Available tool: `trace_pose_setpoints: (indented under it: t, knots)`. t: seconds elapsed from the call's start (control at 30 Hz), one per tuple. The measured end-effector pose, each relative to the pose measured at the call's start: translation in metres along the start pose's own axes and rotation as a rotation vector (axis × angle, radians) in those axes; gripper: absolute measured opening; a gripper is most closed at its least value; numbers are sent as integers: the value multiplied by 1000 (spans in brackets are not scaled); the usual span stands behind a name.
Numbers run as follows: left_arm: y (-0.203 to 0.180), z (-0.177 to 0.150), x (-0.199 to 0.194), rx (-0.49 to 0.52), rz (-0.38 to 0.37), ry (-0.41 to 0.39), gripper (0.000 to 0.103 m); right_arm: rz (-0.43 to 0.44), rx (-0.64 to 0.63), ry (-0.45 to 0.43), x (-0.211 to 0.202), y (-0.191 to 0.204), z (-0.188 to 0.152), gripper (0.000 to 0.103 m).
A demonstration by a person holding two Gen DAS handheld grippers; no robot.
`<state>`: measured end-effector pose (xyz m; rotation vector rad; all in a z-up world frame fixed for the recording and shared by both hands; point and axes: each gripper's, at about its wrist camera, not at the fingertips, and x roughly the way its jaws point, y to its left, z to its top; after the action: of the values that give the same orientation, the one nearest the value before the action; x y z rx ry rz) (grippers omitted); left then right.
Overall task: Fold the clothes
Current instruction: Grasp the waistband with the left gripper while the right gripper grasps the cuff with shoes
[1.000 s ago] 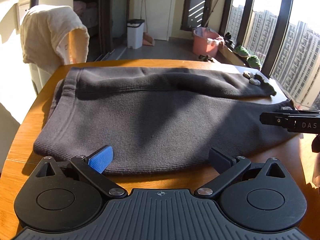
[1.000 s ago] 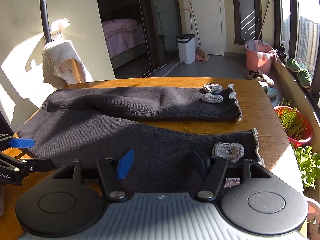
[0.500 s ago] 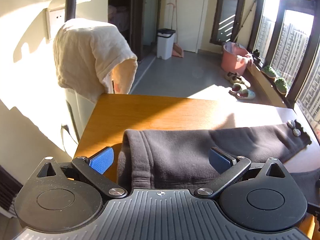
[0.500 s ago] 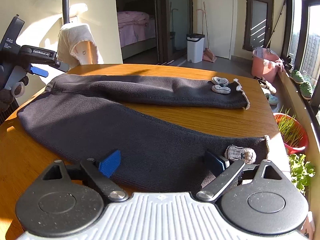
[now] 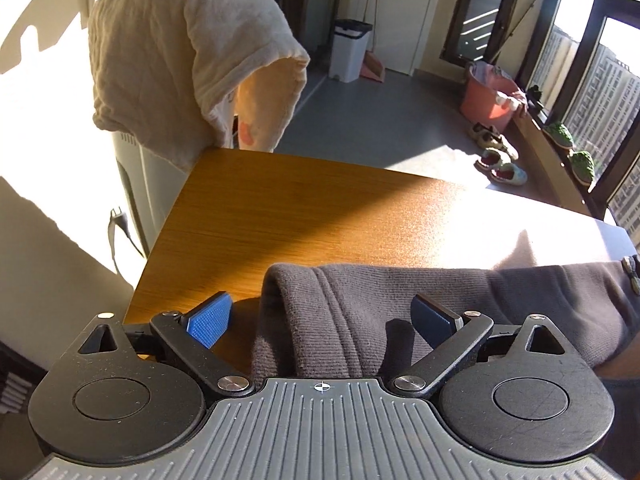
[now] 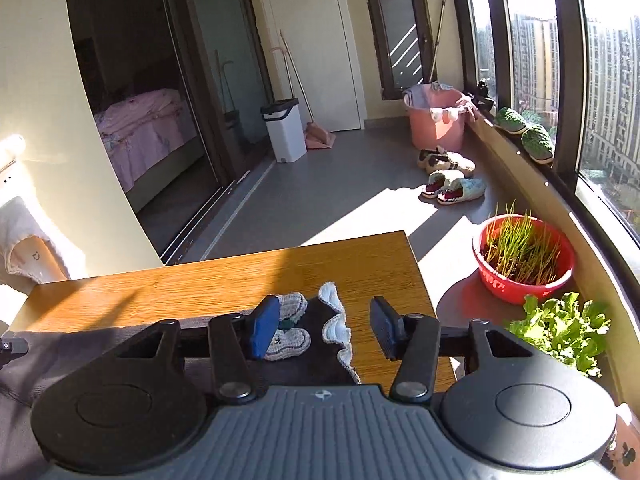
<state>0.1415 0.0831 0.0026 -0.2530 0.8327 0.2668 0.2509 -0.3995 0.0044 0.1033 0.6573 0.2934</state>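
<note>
Item: dark grey knitted trousers (image 5: 400,312), lying flat on the wooden worktop (image 5: 320,208), waistband end under the left hand-held gripper (image 5: 320,318), cuff end under the right hand-held gripper (image 6: 324,330). Left hand-held gripper — fingers spread wide, blue pads either side of the ribbed waistband fold, nothing pinched. Right hand-held gripper — fingers likewise spread, poised over the leg cuff (image 6: 338,320) with its pale scalloped trim and two small knitted patches (image 6: 290,322); no cloth between the pads. Surroundings: a cream towel (image 5: 188,52) draped over a stand beyond the far left corner, a red bowl of sprouts (image 6: 522,262) on the floor just off the right edge. Risks, as judged: the thick knit may be caught in one layer only, so the fold comes up uneven; the cuff lies close to the worktop edge, and a loose pinch there could let the leg slide off toward the bowl; unequal lifts at the two ends would twist the garment.
</note>
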Motion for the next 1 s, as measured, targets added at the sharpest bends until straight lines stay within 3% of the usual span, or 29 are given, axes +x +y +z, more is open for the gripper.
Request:
trace_pose_setpoints:
  t: [0.03,0.1,0.17,0.27,0.3,0.4,0.47,0.53,0.57,0.6,0.73,0.83,0.93,1.0]
  knots:
    - [0,0,0,3,7,-7,89,2,11,17,11,-1,2,50]
    - [-2,0,-2,19,25,-18,71,29,38,77,33,-3,2,27]
    - [-4,0,-3,33,27,-24,61,70,67,72,35,-2,2,7]
    - [-5,0,-7,47,13,-38,43,115,50,18,6,6,5,6]
    - [-5,0,-12,42,1,-51,41,135,43,-14,-11,8,6,6]
    - [-2,2,-44,42,-46,-132,40,205,55,-112,-75,6,-2,6]
    - [1,-9,-89,52,-104,-220,39,214,51,-152,-120,4,-23,6]
    - [6,-32,-130,78,-151,-275,39,158,4,-162,-145,3,-49,6]
    - [10,-48,-147,94,-162,-293,39,90,-49,-167,-157,4,-67,6]
    - [12,-60,-158,105,-161,-300,39,34,-83,-167,-163,5,-81,6]
    - [16,-137,-182,221,-111,-245,40,-19,27,-135,-178,-20,-111,7]
    - [23,-167,-184,204,-144,-170,43,25,104,-140,-185,-30,-115,12]
    - [38,-169,-187,108,-163,-176,59,89,132,-127,-182,-30,-114,32]
    - [47,-162,-187,30,-171,-189,81,108,122,-100,-173,-23,-116,36]
